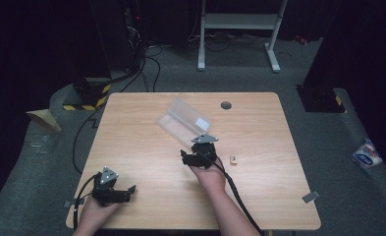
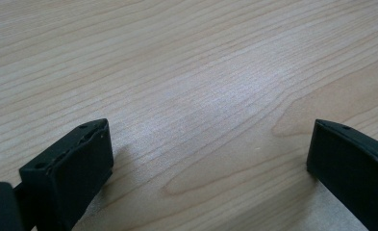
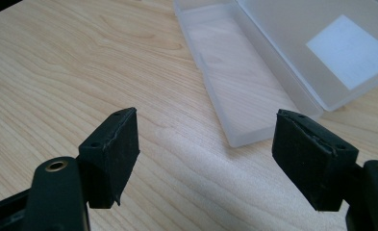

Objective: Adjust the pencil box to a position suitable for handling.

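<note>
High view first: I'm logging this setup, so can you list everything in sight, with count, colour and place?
Table: one, light wood, centre.
Plastic box: one, clear, lid open, empty, far middle of table.
Small block: one, tan, right of the right tongs.
Grommet: one, grey, far table edge.
Tape piece: one, grey, near right corner.
Packet: one, white and blue, floor at right.
Stand: one, white, floor behind table.
Left tongs: black, open, near left.
Right tongs: black, open, before the box.

Clear plastic box [image 1: 184, 121] [image 3: 254, 72] on table; lid open; white label inside lid; empty.
</note>
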Demonstrator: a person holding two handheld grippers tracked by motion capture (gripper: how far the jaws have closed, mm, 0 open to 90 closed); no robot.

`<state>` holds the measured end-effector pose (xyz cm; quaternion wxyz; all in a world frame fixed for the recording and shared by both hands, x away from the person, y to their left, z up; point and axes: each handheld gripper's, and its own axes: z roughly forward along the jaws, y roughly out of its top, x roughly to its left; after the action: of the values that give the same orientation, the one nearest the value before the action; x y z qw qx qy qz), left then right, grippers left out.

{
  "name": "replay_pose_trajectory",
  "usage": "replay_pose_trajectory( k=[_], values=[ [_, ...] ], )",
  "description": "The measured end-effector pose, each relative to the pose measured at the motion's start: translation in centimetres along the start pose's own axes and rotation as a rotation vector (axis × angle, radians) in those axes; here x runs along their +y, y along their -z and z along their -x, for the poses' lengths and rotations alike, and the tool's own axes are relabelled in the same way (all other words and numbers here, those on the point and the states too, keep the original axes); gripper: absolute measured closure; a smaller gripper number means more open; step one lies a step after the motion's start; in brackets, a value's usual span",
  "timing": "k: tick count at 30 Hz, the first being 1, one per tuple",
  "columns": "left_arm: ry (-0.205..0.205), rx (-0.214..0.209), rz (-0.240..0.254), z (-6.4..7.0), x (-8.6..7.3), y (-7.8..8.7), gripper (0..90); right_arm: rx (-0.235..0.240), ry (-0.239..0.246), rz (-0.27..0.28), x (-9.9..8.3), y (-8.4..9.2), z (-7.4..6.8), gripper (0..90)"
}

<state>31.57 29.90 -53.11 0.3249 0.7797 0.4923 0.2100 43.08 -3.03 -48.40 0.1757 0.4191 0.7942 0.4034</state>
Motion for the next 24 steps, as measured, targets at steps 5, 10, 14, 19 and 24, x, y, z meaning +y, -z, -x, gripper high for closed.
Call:
replay_pose_trajectory(
  k=[5, 10, 14, 19, 24],
  values=[
    [-0.001, -0.004, -0.002, 0.0, 0.1, -0.1, 0.8, -0.002, -0.007, -0.024, 0.6, -0.4, 0.2, 27.5],
    [0.0, -0.005, -0.003, 0.0, 0.0, -0.1, 0.3, -0.015, 0.011, -0.002, 1.6, 0.0, 0.2, 30.3],
    [0.001, -0.005, -0.004, 0.0, 0.0, -0.1, 0.3, -0.003, -0.011, -0.009, 2.2, -0.1, 0.3, 32.2],
    [-0.01, 0.002, -0.008, 0.0, 0.0, 0.0, 0.5, 0.006, -0.016, -0.026, 2.3, -0.7, 0.1, 38.1],
    [0.002, -0.003, -0.007, -0.1, 0.0, 0.0, 0.2, 0.007, -0.019, -0.055, 2.1, -1.6, 0.0, 42.8]
  ],
)
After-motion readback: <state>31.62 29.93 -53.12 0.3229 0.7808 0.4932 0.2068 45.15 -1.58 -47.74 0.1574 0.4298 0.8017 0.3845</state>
